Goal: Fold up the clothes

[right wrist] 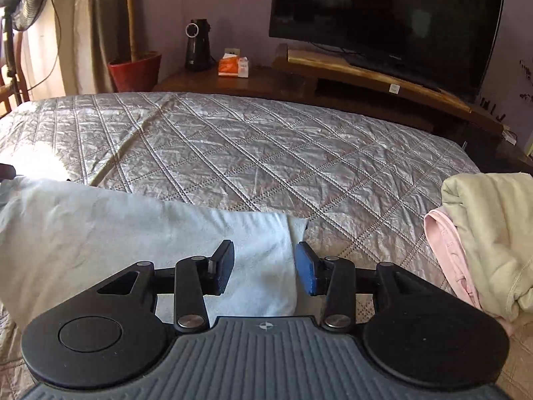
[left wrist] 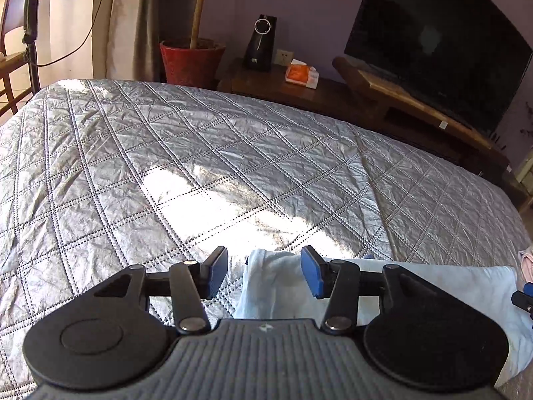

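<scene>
We tilt both down over bed [left wrist: 166,153] | left hand-held gripper [left wrist: 265,271] released over cloth [left wrist: 276,286] | right hand-held gripper [right wrist: 263,266] released, same cloth [right wrist: 133,233]

Sunlit glare patches, fisheye-warped edges

purple wall [right wrist: 233,6], tv [right wrist: 383,23] on wood stand [right wrist: 333,76], sunlit quilted bed [left wrist: 200,153], red plant pot [left wrist: 191,61]

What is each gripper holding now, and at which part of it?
Nothing is held. The left gripper and the right gripper both stand open over opposite ends of the light blue garment, their pads clear of the cloth.
</scene>
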The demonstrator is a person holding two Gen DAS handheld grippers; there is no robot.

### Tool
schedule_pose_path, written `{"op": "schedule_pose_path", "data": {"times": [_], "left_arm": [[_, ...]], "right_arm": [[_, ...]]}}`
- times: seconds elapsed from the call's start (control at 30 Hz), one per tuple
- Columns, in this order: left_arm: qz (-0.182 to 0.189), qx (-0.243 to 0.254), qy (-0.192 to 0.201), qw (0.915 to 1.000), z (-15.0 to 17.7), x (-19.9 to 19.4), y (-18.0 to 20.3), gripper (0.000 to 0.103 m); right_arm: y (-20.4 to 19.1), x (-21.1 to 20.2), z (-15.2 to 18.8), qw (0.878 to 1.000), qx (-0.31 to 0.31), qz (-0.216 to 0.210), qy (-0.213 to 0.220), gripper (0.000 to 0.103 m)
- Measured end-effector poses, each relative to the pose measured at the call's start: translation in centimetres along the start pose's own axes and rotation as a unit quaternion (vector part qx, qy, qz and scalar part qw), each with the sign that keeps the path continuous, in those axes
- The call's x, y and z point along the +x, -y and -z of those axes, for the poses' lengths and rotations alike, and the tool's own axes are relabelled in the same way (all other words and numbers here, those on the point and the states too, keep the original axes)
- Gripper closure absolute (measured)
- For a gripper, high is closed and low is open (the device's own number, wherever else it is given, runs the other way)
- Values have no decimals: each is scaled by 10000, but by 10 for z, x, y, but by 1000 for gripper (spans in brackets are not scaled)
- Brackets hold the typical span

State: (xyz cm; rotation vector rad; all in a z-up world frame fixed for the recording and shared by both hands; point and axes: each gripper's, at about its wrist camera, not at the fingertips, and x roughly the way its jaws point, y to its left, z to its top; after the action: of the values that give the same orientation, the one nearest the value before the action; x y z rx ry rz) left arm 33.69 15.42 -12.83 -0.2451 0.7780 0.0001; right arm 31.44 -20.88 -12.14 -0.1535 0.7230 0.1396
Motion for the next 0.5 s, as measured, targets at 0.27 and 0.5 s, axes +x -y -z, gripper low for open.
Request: {"op": "schedule_pose_path", "data": {"times": [0.27,0.5], "left_arm": [[-238,-175,-200,9994,29,-4,-3,52],[-520,-647,73,9965,35,-40,-15,50]], "right_arm": [[16,-8,39,9980,282,184,-544,36],[6,-38,49,9994,210,198,-170,40]]}}
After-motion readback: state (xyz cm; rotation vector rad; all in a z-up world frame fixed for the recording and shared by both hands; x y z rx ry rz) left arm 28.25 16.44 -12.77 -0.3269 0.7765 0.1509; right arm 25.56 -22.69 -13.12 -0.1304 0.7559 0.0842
